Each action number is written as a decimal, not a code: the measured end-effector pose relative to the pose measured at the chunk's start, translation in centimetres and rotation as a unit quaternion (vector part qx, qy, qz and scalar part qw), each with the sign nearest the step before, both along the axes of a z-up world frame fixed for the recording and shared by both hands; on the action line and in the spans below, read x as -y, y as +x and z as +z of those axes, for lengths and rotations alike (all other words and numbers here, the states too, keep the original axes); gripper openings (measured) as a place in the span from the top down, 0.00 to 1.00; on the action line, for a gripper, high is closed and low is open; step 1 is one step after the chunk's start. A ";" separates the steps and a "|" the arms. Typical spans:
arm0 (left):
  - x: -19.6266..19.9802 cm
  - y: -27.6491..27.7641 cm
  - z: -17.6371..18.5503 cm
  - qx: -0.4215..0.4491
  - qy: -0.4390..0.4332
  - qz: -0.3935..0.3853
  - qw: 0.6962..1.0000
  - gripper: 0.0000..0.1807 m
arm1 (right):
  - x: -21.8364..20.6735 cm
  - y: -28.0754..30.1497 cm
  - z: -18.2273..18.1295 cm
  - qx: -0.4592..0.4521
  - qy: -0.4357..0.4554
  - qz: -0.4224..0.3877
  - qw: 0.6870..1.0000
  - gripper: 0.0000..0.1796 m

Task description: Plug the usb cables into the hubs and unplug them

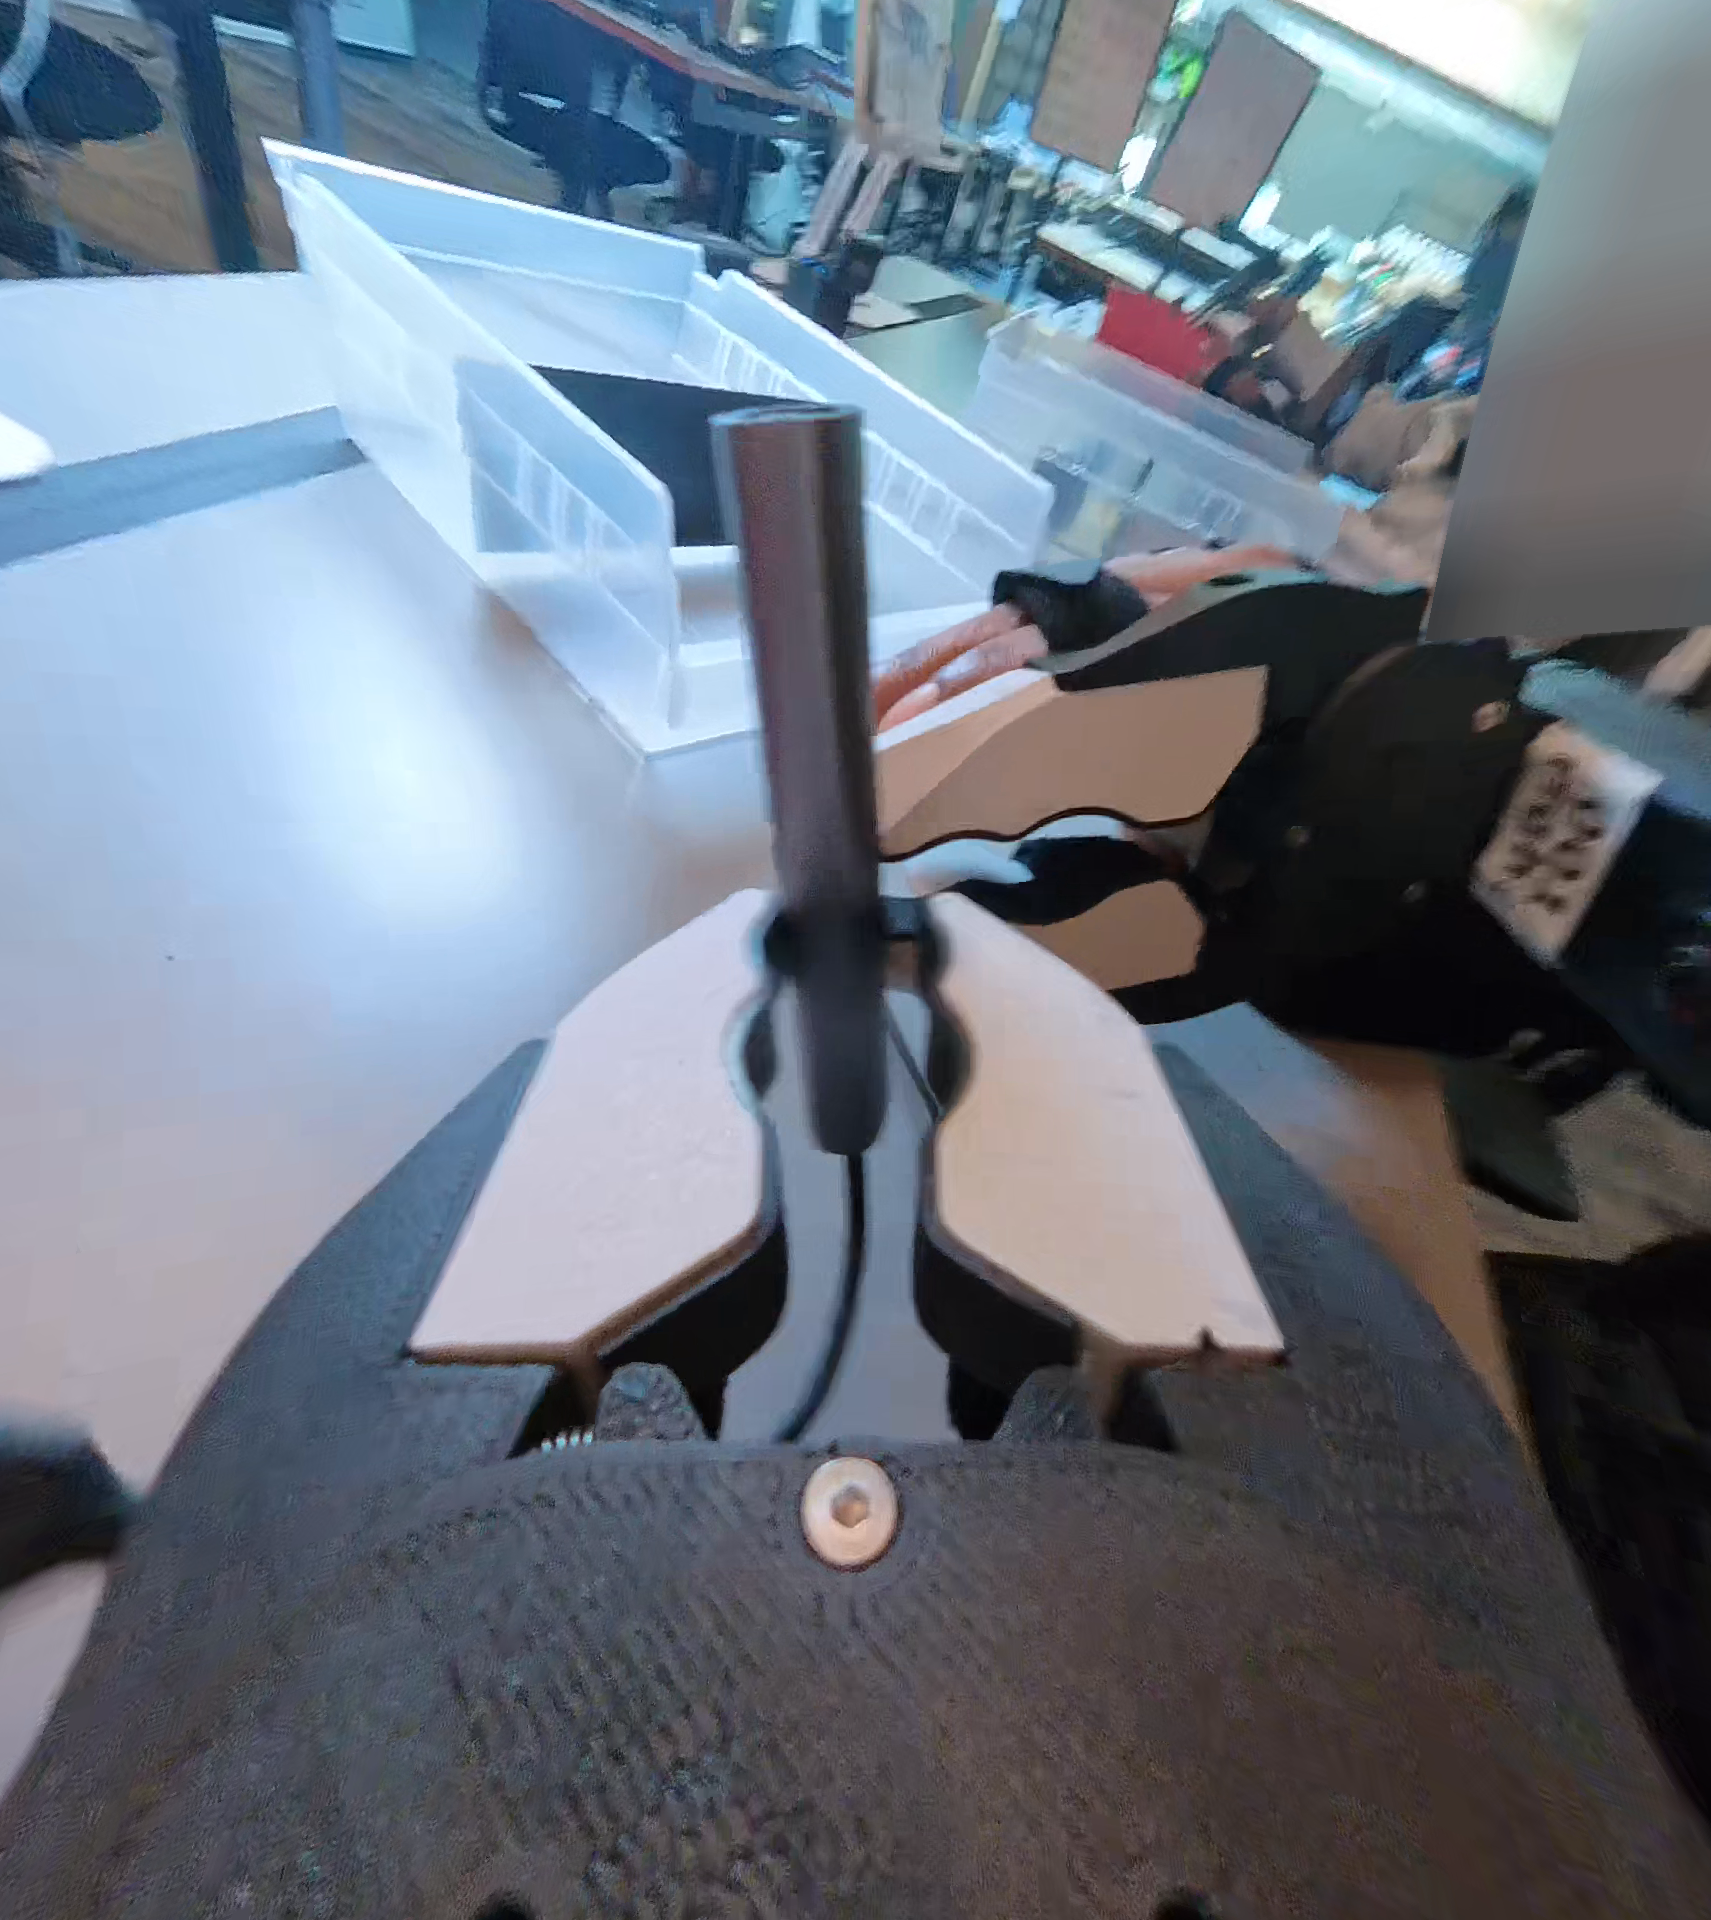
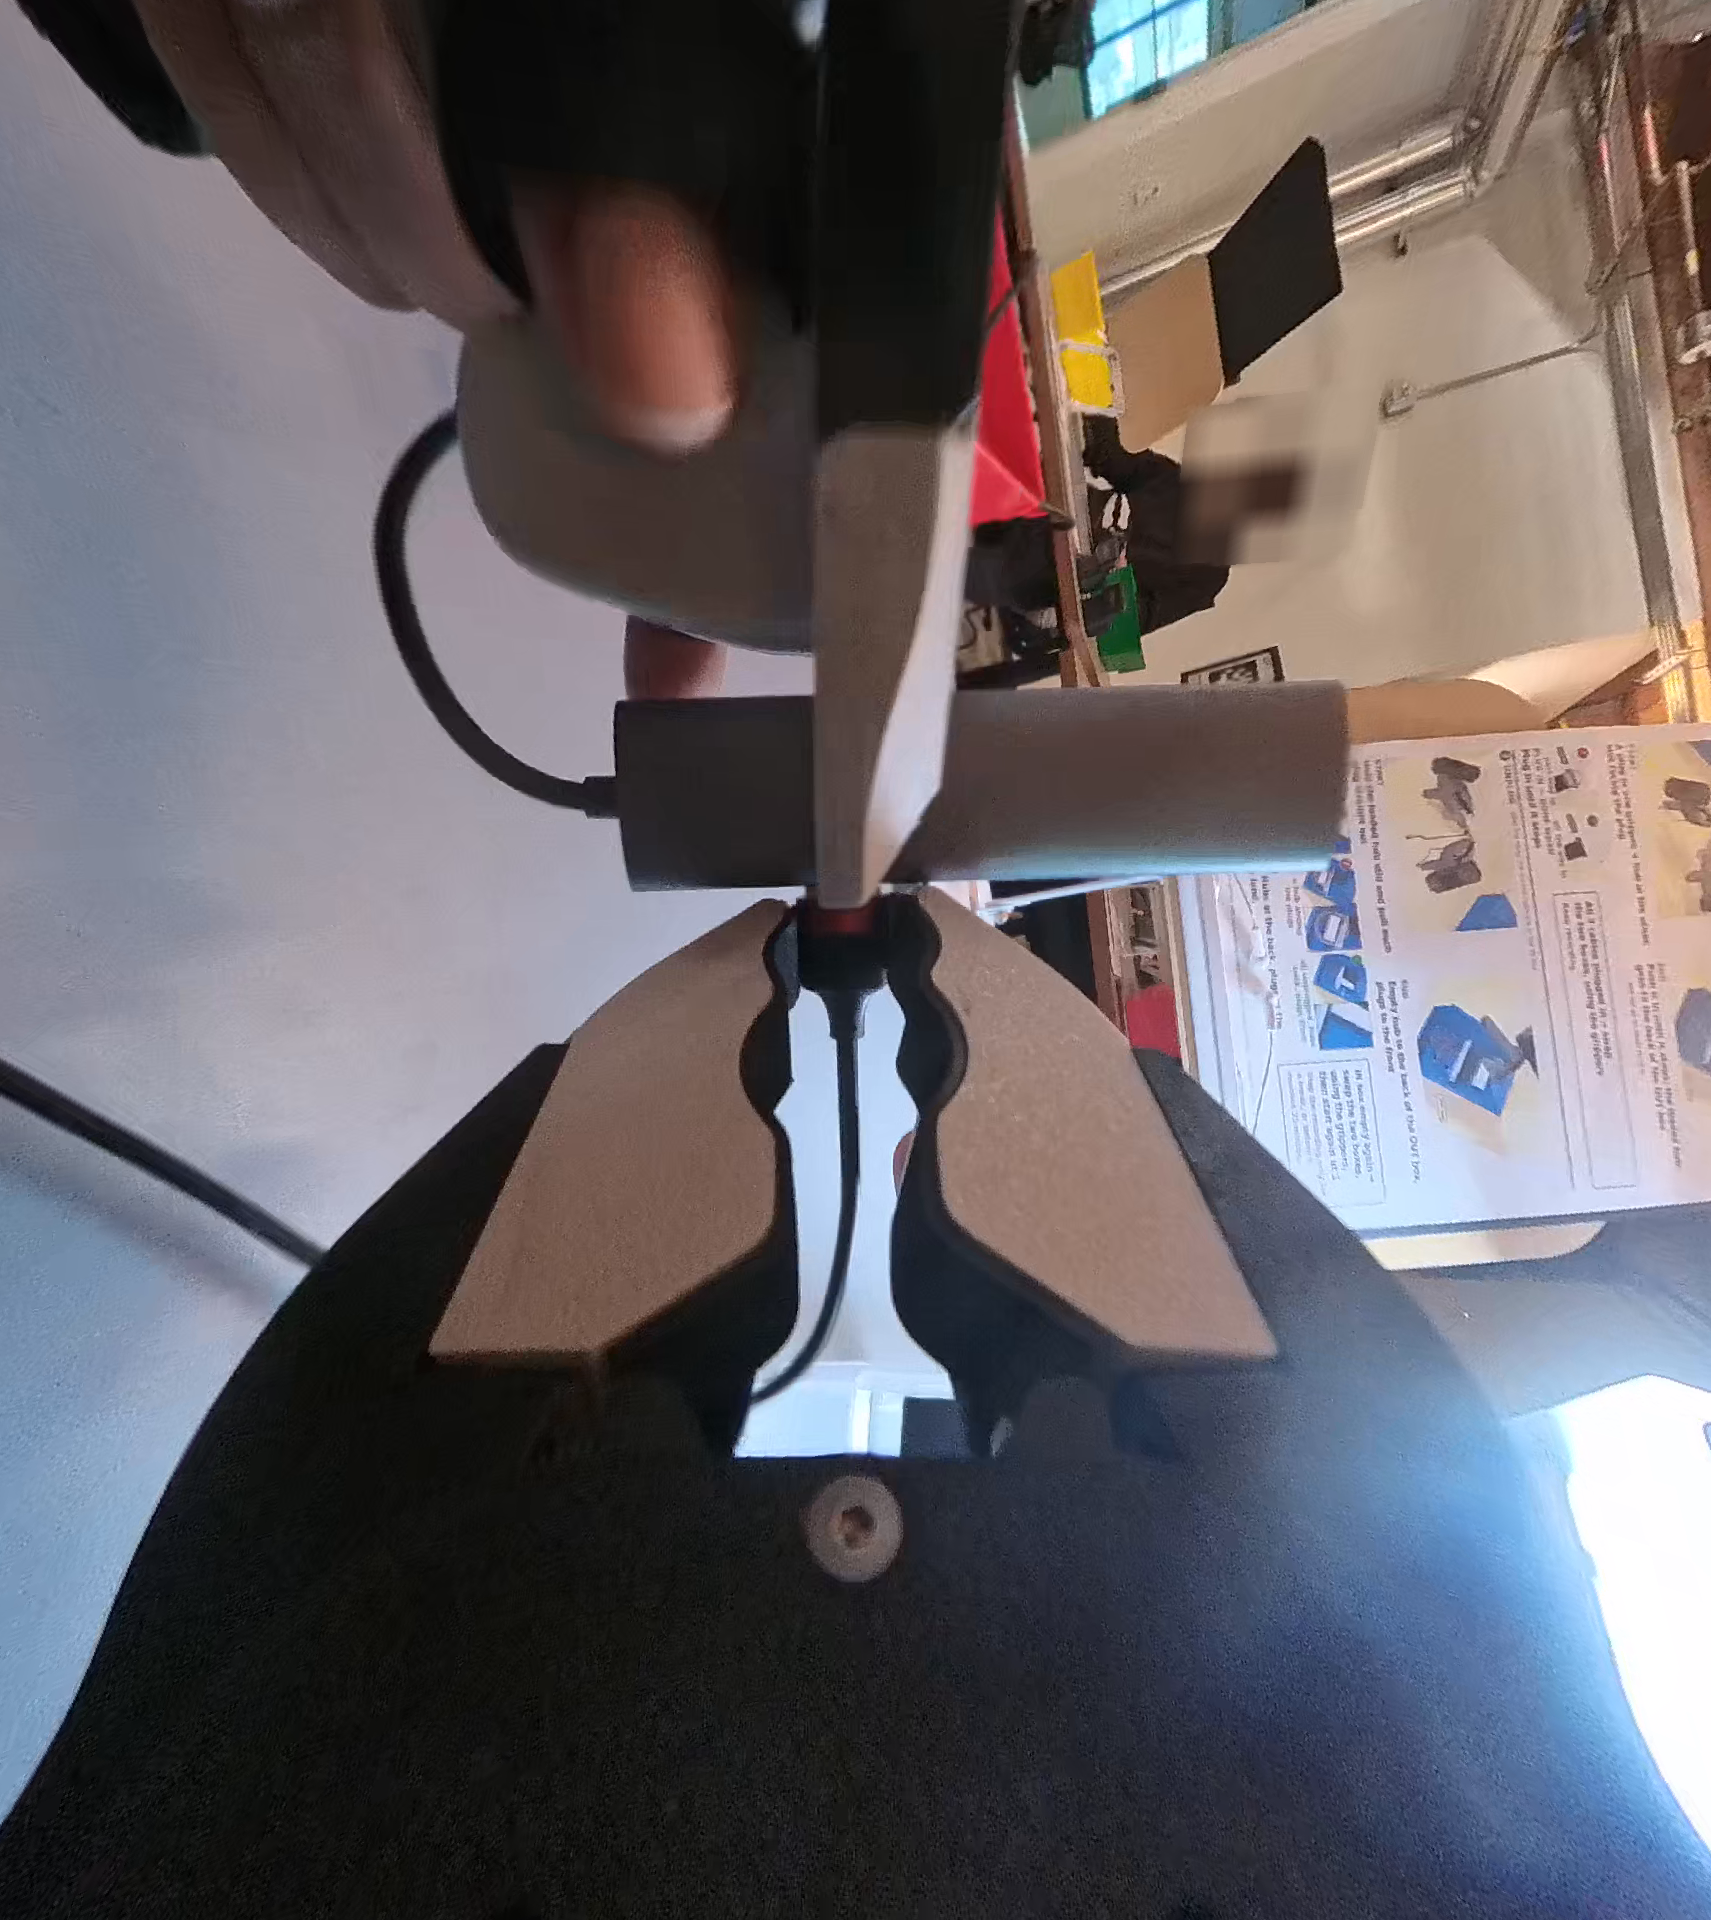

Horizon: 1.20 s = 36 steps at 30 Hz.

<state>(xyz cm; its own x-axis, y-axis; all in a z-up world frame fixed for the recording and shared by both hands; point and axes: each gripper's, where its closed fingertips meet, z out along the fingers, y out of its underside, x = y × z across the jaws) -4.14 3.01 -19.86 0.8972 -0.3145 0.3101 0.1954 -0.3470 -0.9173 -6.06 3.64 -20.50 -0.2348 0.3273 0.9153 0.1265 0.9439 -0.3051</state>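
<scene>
My left gripper [image 1: 846, 961] is shut on a grey bar-shaped USB hub [image 1: 801, 675] and holds it upright above the white table [image 1: 207, 831]. The hub's black cable [image 1: 846, 1278] hangs down between the fingers. My right gripper [image 2: 835, 940] is shut on a black USB plug with a red band [image 2: 835, 951], and the plug's tip is pressed against the side of the hub [image 2: 1142, 795]. The plug's thin black cable [image 2: 835, 1195] runs back between the fingers. In the left wrist view the right gripper [image 1: 944, 868] comes in from the right and meets the hub.
White divided trays [image 1: 570, 520] stand behind the hub, with a clear bin [image 1: 1142, 436] and orange cables [image 1: 955, 655] to the right. An instruction sheet [image 2: 1557, 987] lies at the right. A thick black cable [image 2: 103, 1132] crosses the table. A thumb [image 2: 643, 312] rests on the left gripper's handle. Only a small space, under 4 cm, lies between the two pairs of fingers.
</scene>
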 end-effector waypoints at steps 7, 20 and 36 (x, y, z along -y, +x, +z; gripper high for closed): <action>0.1 -1.1 0.6 0.025 -0.040 0.001 0.999 0.91 | -0.2 -0.9 0.7 0.010 -0.019 0.002 1.000 0.90; 4.2 -8.1 4.8 0.042 0.038 0.075 0.996 0.91 | -8.7 1.8 8.6 -0.080 -0.188 -0.090 0.975 0.91; 2.2 -6.2 1.0 0.029 0.005 0.053 0.998 0.91 | -27.9 6.4 5.0 -0.069 -0.196 -0.403 0.892 0.84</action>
<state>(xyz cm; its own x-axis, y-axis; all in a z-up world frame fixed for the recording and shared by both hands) -10.33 0.80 -18.83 0.9062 -0.2220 0.3599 0.2838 -0.3117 -0.9068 0.34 31.53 -15.46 0.3266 0.6394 0.6961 0.6509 0.3818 -0.6561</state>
